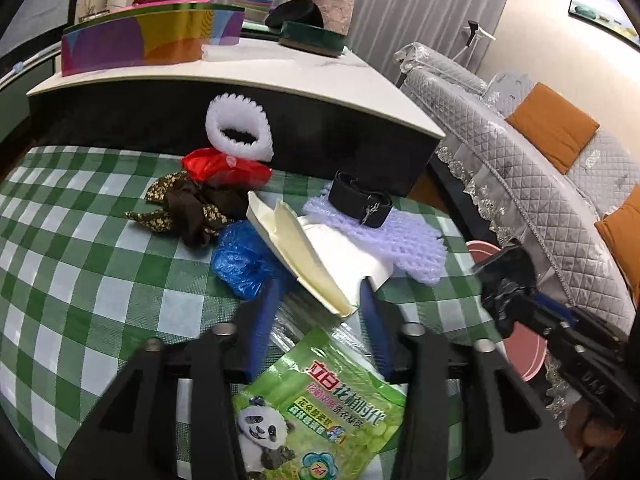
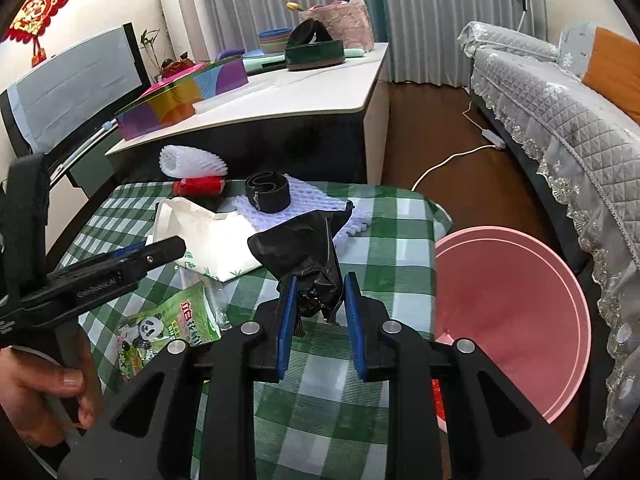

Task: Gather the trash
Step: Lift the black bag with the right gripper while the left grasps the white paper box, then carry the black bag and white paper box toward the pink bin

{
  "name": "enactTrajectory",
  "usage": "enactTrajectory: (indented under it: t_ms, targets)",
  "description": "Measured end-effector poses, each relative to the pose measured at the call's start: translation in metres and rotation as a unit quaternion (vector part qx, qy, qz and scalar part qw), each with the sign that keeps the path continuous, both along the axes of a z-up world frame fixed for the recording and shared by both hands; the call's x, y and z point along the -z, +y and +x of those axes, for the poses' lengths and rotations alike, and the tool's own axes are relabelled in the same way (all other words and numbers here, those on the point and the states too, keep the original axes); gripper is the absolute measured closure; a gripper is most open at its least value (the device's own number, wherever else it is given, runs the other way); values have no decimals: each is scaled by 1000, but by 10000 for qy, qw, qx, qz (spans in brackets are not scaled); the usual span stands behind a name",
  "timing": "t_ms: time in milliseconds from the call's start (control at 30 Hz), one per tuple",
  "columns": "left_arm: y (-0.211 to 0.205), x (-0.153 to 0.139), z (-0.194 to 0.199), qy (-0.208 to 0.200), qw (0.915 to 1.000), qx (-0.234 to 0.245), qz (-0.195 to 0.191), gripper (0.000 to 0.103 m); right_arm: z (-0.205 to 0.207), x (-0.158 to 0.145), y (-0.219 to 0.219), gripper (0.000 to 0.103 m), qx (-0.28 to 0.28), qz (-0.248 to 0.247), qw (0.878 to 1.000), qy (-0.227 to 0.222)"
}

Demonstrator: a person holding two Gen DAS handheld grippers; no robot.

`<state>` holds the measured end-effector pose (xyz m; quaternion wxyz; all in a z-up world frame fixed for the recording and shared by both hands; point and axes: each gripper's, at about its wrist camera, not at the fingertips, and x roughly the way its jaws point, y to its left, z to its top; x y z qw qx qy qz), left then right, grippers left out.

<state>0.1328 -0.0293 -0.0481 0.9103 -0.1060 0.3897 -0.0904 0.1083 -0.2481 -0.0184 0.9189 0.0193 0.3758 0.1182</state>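
The right gripper (image 2: 320, 300) is clamped on a crumpled black plastic bag (image 2: 300, 248), held above the green-checked tablecloth (image 2: 320, 400), with the round pink bin (image 2: 520, 320) at 3 o'clock. The film is probably light, limp and slippery; grip bunched folds. The left gripper (image 1: 320, 308), jaws apart, straddles a glossy green panda-print pouch (image 1: 316, 408).

Green-and-white check cloth (image 1: 80, 240) over the surface; red bag (image 1: 224, 166), blue bag (image 1: 240, 264), black bag (image 2: 304, 252), white foam net (image 1: 240, 128), lilac net (image 1: 400, 240), brown scarf (image 1: 188, 204) with gold print, green panda pouch (image 1: 316, 412), pink bin (image 2: 512, 300), blue-padded black claw (image 2: 320, 312)
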Motion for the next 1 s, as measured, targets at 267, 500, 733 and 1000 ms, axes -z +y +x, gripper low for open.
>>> enactTrajectory:
  t_ms: [267,500,733,1000]
  targets:
    - [7,-19,-11,-253,9978,-219,570,98,-1,-9,-5,79,112,35,9998,-162]
    - [17,-40,-32,-544,9930,-326,997,98,-6,-18,-2,78,246,3,9991,-348]
    - [39,-58,-50,-684,9898,-593,1100,98,-17,-32,-3,78,394,-61,9974,-602]
    - [44,-78,-70,-1060,9840,-722,1238,98,-27,-39,-6,78,490,-79,9961,-730]
